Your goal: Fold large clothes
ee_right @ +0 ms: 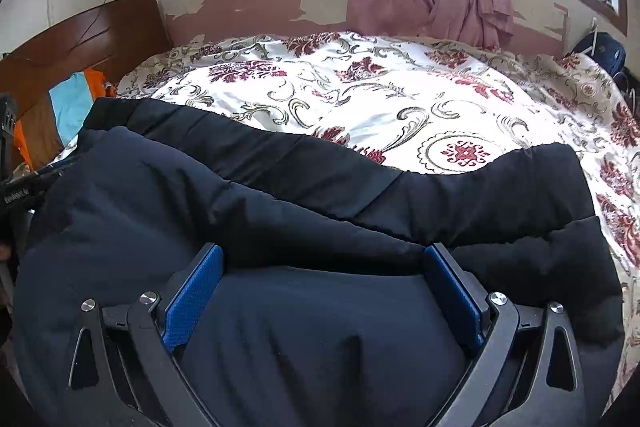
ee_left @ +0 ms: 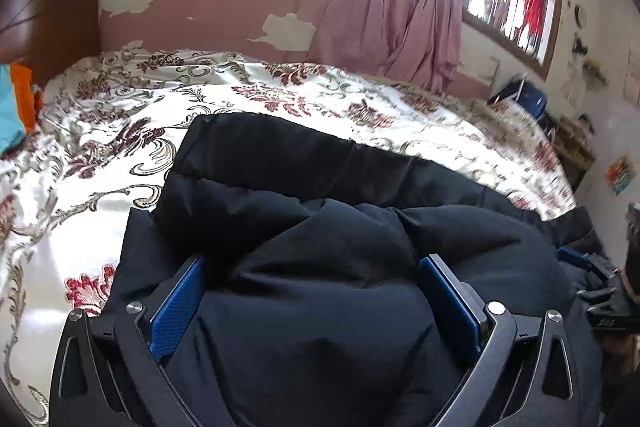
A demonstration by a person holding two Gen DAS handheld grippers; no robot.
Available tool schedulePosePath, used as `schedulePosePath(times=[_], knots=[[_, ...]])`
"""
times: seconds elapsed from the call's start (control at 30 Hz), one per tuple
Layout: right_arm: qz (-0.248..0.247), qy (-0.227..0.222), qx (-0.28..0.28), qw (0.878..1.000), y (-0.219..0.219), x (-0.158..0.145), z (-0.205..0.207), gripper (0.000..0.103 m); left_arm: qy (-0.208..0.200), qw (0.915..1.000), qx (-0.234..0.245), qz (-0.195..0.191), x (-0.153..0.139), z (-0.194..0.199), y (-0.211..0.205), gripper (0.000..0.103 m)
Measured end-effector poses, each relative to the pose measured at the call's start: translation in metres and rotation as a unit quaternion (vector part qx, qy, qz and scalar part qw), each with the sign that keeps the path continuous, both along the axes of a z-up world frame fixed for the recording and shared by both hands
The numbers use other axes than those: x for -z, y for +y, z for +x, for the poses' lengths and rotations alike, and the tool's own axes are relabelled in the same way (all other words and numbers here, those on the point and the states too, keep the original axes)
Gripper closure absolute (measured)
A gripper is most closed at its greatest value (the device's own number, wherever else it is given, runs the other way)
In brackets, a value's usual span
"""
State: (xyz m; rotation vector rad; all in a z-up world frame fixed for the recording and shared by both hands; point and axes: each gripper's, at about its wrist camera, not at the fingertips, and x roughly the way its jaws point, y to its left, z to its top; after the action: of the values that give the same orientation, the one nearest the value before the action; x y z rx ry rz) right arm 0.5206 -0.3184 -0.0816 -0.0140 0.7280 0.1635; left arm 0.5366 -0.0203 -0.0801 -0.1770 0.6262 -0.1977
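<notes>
A large dark navy padded jacket lies on the near part of the bed, partly folded over itself, and also fills the lower right wrist view. My left gripper is wide open, its blue pads straddling a puffy bulge of the jacket. My right gripper is also wide open, its blue pads either side of a jacket fold. The right gripper shows at the left wrist view's right edge. The left gripper shows at the right wrist view's left edge.
The bed carries a white floral cover with a brown headboard at the left. Orange and teal cloth lies by the headboard. Pink curtains hang at the windows. A blue bag stands at the far right.
</notes>
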Motion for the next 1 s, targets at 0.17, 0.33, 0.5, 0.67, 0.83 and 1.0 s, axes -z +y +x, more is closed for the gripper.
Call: schedulePosePath(times=[0.17, 0.33, 0.5, 0.67, 0.83, 1.0], knots=[[-0.022, 0.024, -0.003, 0.999, 0.001, -0.009, -0.007, 0.005, 0.025, 0.9995, 0.01, -0.018, -0.012, -0.003, 0.009, 0.0], [-0.014, -0.002, 0.004, 1.0, -0.019, -0.031, -0.043, 0.005, 0.034, 0.9991, -0.006, 0.026, -0.037, -0.027, 0.025, 0.0], [0.01, -0.054, 0.036, 0.998, -0.056, -0.048, -0.09, 0.005, 0.03, 0.9979, -0.027, 0.051, -0.049, -0.057, 0.059, 0.0], [0.044, -0.051, 0.085, 0.994, -0.1, -0.05, -0.105, 0.004, 0.078, 0.9962, -0.032, 0.022, -0.036, -0.063, 0.087, 0.0], [0.061, -0.026, 0.102, 0.993, -0.128, -0.031, -0.106, 0.004, 0.119, 0.9928, -0.009, -0.007, -0.017, -0.058, 0.089, 0.0], [0.121, 0.02, 0.088, 0.989, -0.149, 0.0, -0.096, 0.004, 0.167, 0.9826, 0.046, -0.066, 0.008, -0.042, 0.086, 0.0]])
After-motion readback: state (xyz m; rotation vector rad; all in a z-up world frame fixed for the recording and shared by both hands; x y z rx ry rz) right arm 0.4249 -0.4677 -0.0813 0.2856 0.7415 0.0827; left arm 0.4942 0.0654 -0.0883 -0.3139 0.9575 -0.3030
